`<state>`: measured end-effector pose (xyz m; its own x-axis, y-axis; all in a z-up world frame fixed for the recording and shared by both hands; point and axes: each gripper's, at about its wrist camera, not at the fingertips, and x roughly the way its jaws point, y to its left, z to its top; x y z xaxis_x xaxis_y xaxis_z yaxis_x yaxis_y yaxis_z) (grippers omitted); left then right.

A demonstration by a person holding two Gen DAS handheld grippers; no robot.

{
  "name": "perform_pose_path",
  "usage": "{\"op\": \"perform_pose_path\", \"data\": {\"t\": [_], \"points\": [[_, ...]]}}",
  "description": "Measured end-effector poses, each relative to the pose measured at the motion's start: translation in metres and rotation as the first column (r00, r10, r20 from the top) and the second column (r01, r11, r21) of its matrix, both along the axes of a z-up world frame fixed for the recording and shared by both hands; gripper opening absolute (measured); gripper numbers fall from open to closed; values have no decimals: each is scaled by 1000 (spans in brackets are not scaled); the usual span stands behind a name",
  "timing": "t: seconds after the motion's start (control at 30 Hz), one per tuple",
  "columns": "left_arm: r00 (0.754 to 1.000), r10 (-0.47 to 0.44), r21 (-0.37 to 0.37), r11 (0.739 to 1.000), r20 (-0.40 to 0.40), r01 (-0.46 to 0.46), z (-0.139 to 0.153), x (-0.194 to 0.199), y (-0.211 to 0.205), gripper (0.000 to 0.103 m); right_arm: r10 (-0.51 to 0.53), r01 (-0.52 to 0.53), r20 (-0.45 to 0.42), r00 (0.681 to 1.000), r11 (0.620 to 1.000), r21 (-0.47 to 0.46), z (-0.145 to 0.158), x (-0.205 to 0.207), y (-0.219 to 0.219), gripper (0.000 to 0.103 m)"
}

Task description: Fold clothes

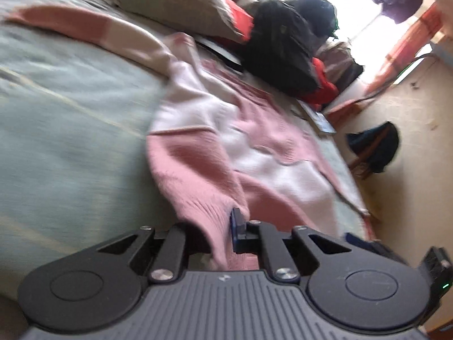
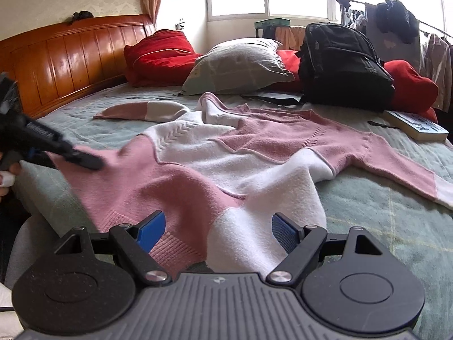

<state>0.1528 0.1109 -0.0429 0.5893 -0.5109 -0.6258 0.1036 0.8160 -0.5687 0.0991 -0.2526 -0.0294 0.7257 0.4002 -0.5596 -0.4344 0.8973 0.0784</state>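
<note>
**Left jaws clamped on sweater hem; right jaws open**

Sweater (image 2: 226,153), pink and white, lies spread on the bed (image 2: 382,206), one sleeve toward the headboard (image 2: 70,56), the other toward the book (image 2: 416,126). Left gripper (image 1: 230,226): jaws closed on a pink corner of the hem, fabric bunched and lifted off the bed there. Left view blurred. Right gripper (image 2: 218,233): jaws wide open, one at each side of the near hem, pads not pressing on it. Beyond the sweater: grey pillow (image 2: 240,65), red pillow (image 2: 158,53), black backpack (image 2: 342,62).
</note>
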Motion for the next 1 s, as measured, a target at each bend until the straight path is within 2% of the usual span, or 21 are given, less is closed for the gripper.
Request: {"op": "perform_pose_path", "data": {"t": [0.13, 0.3, 0.4, 0.47, 0.53, 0.67, 0.83, 0.9, 1.0], "points": [[998, 61, 49, 997, -28, -60, -11, -7, 27, 9, -27, 27, -21, 999, 999, 29, -1, 2, -9, 86], [998, 57, 27, 998, -36, -56, -18, -14, 40, 11, -70, 73, -47, 996, 995, 68, -2, 1, -24, 86], [997, 63, 57, 997, -41, -60, -19, -14, 41, 38, -91, 97, -64, 994, 991, 96, -3, 2, -33, 86], [998, 60, 45, 997, -33, -58, -19, -12, 42, 48, -104, 112, -74, 992, 987, 113, -3, 1, -39, 86], [998, 55, 34, 998, -27, -54, -20, -8, 45, 63, -117, 127, -81, 990, 983, 135, -3, 1, -46, 87], [997, 58, 27, 998, -44, -57, -29, 2, 52, 64, -157, 180, -121, 980, 959, 219, -6, 2, -69, 87], [998, 50, 11, 999, -48, -50, -35, 11, 54, 66, -245, 301, -193, 950, 882, 363, -12, 1, -113, 90], [999, 40, 76, 996, -17, -38, -24, 9, 46, 66, -284, 350, -219, 934, 855, 383, -16, 0, -127, 90], [999, 14, 189, 982, 37, -21, -5, 5, 30, 67, -323, 391, -231, 918, 838, 380, -21, -1, -138, 90]]}}
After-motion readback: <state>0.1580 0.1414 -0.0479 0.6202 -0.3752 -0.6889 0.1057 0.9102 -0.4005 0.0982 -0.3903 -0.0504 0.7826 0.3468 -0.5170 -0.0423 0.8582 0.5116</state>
